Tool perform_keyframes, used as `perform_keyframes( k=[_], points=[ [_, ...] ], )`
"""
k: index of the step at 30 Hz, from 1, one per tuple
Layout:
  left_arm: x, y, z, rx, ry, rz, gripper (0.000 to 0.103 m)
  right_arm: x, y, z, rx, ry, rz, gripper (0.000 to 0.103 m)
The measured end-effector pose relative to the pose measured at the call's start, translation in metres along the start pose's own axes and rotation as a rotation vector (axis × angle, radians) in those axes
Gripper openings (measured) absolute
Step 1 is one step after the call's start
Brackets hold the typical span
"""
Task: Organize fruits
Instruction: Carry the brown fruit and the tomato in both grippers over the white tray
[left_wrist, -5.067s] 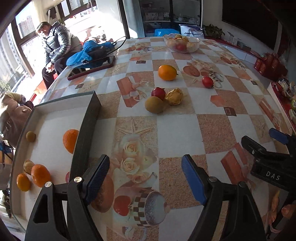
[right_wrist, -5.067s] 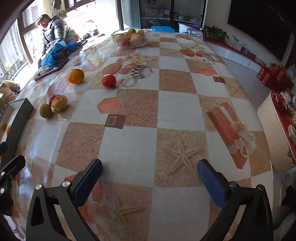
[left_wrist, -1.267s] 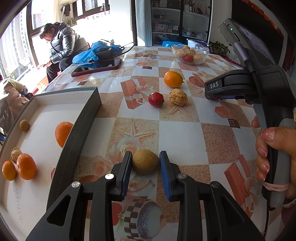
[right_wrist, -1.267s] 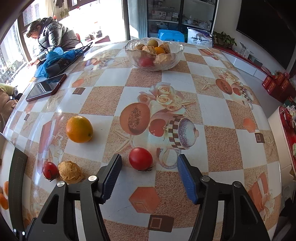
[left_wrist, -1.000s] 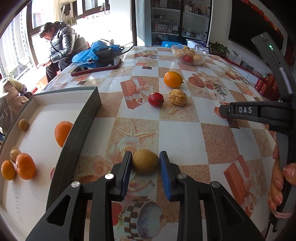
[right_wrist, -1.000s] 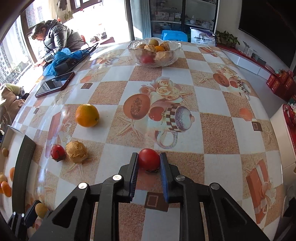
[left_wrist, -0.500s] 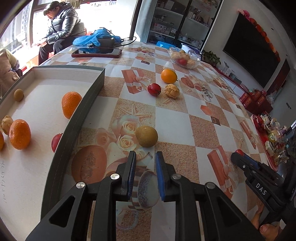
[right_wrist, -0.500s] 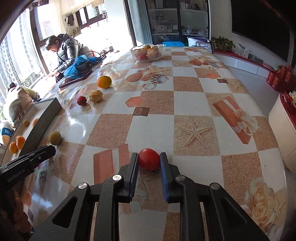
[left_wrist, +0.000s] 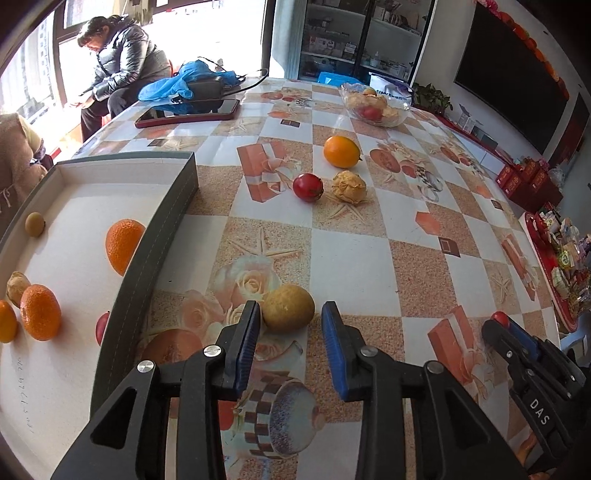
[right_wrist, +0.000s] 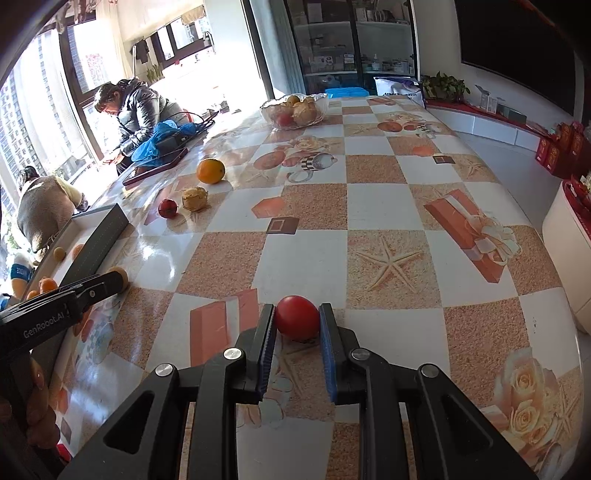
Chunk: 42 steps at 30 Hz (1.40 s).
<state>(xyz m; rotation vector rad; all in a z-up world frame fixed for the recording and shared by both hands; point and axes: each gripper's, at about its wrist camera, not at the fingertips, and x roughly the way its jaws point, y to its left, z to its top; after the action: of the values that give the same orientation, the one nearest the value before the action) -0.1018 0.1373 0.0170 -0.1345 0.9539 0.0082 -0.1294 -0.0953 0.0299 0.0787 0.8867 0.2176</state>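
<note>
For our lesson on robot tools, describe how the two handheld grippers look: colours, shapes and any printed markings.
Both are black plastic frames with triangular cut-outs and silver bolts. The left gripper and right gripper each end in two flat fingers faced with ribbed blue pads. From the side, the left one reads "GenRoboot.AI" in white and the right one "DAS". No sleeves or cables show.

Table (left_wrist: 354, 258) with patterned checked cloth, carrying: grey tray (left_wrist: 147, 266), yellow fruit (left_wrist: 288, 307), orange (left_wrist: 341, 150), small red fruit (left_wrist: 307, 187), papery husk fruit (left_wrist: 349, 187), glass bowl (left_wrist: 376, 107), red tablet (left_wrist: 188, 116), blue bag (left_wrist: 184, 90).
</note>
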Motion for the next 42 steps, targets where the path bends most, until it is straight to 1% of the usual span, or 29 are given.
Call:
perform_keyframes(
  k=[1,8,15,19,23,27,34,37,42],
  points=[
    [0.001,-0.001,0.000,0.004,-0.002,0.006,0.031,0.000,0.000,0.000,0.000,0.000,0.000,0.024],
    [-0.005,-0.010,-0.014,0.056,-0.019,0.031,0.031,0.000,0.000,0.000,0.002,0.000,0.003,0.024],
    [-0.017,-0.008,-0.019,0.026,0.005,-0.036,0.031,0.000,0.000,0.000,-0.002,0.001,-0.002,0.024],
    [-0.034,-0.004,-0.020,0.022,-0.020,-0.054,0.031,0.001,0.002,0.001,-0.017,0.006,-0.017,0.024],
    [-0.058,0.005,-0.018,0.023,-0.066,-0.058,0.031,0.001,0.010,0.002,-0.050,0.027,-0.055,0.024],
    [-0.080,0.026,-0.016,-0.006,-0.103,-0.065,0.031,-0.001,0.011,0.005,-0.012,0.065,-0.002,0.024],
    [-0.103,0.066,-0.011,-0.057,-0.135,-0.068,0.031,-0.015,0.021,0.022,0.009,0.066,0.082,0.024],
    [-0.108,0.080,-0.010,-0.073,-0.143,-0.050,0.031,-0.017,0.032,0.029,0.010,0.071,0.110,0.024],
    [-0.111,0.104,-0.010,-0.101,-0.139,0.007,0.031,-0.020,0.058,0.042,-0.008,0.082,0.164,0.024]
  ],
)
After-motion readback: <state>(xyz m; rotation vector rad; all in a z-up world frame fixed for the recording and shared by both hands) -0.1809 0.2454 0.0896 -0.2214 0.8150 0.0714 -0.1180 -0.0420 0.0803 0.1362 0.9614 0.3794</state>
